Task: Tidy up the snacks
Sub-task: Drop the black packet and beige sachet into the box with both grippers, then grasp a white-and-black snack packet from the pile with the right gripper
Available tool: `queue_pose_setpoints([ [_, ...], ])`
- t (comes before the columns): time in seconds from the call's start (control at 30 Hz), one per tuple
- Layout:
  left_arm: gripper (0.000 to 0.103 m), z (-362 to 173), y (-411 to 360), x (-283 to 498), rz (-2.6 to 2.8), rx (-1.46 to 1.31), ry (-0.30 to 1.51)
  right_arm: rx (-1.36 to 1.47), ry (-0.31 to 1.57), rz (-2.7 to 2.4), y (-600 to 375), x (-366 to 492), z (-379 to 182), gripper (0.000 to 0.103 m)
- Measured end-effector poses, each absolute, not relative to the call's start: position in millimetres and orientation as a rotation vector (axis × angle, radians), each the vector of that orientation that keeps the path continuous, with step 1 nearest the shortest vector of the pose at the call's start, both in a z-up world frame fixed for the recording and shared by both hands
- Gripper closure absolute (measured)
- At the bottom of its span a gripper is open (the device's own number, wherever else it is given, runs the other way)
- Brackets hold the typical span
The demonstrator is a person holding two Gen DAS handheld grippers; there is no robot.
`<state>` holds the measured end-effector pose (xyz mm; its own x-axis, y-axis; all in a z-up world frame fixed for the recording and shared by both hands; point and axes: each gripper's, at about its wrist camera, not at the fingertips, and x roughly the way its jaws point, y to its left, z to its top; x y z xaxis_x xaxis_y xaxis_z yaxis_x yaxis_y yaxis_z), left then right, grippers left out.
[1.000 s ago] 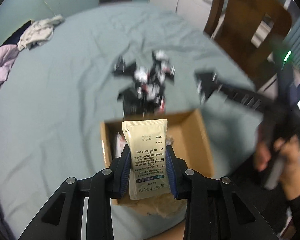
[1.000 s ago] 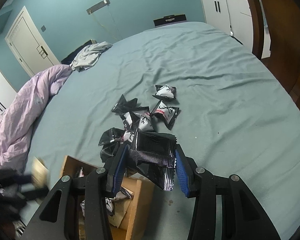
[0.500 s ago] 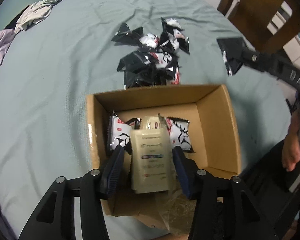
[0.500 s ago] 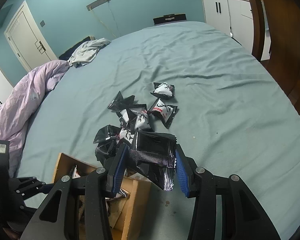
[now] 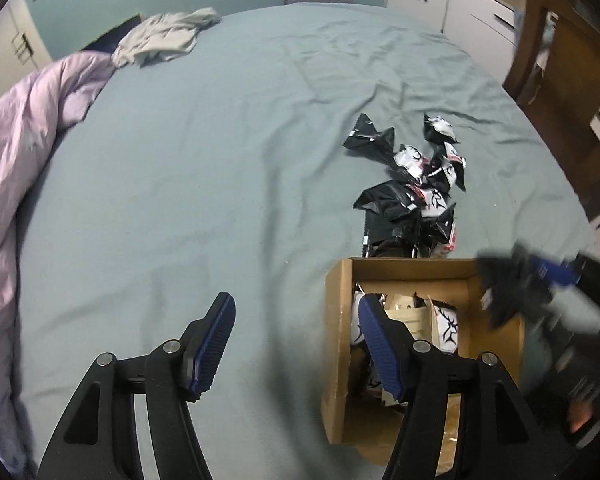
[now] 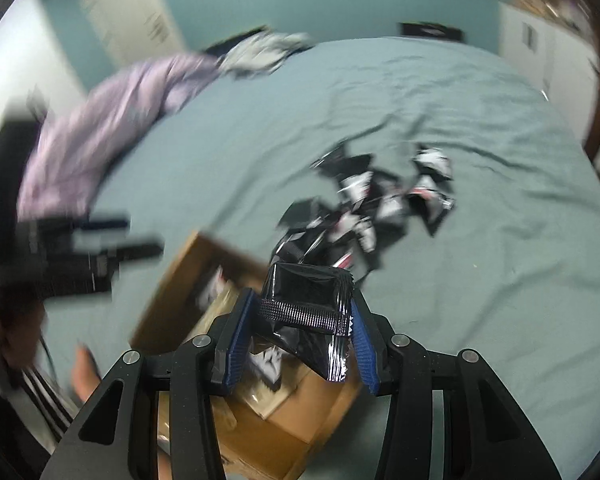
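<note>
My right gripper [image 6: 300,336] clamps a black packet [image 6: 306,300] just above the near right corner of the box [image 6: 172,284], which lies below and to its left. My left gripper [image 5: 296,344] gapes wide and empty left of the box, farther from the pile [image 5: 416,188].

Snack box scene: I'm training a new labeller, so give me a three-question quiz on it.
1. True or false: the left gripper holds a packet.
2. What does the right gripper hold? A) black packet B) cream sachet C) nothing
3. Fill in: the loose snacks lie on the ____, beyond the cardboard box.

Key: 1 false, its jaws are open and empty. 2 A, the black packet. 3 bed.
</note>
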<state>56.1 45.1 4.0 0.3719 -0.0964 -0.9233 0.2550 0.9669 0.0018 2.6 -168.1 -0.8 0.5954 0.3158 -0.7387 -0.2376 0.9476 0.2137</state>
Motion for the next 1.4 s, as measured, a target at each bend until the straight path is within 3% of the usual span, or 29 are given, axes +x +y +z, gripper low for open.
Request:
queue_pose_setpoints([
  [0.33,0.038,6.1,48.3,54.5,-0.227,0.125,1.169,-0.109,1.086,0.488,-111.9,11.5,-32.5,0.058],
  [0.57,0.036,8.7,51.0,53.4,-0.224,0.110,1.162,0.074,1.129,0.558,-130.1,24.9,-30.7,0.055],
  [0.7,0.036,9.5,51.5,52.4,-0.221,0.104,1.162,0.335,1.048,0.584,-172.6,28.8,-14.7,0.029],
  [1.0,0.036,8.8,52.0,51.5,-0.220,0.096,1.164,0.499,0.843,0.241,-253.6,8.9,4.9,0.028],
  [1.4,0.036,10.3,49.7,55.6,-0.225,0.073,1.167,0.542,0.993,0.114,-265.7,56.5,-18.6,0.028],
])
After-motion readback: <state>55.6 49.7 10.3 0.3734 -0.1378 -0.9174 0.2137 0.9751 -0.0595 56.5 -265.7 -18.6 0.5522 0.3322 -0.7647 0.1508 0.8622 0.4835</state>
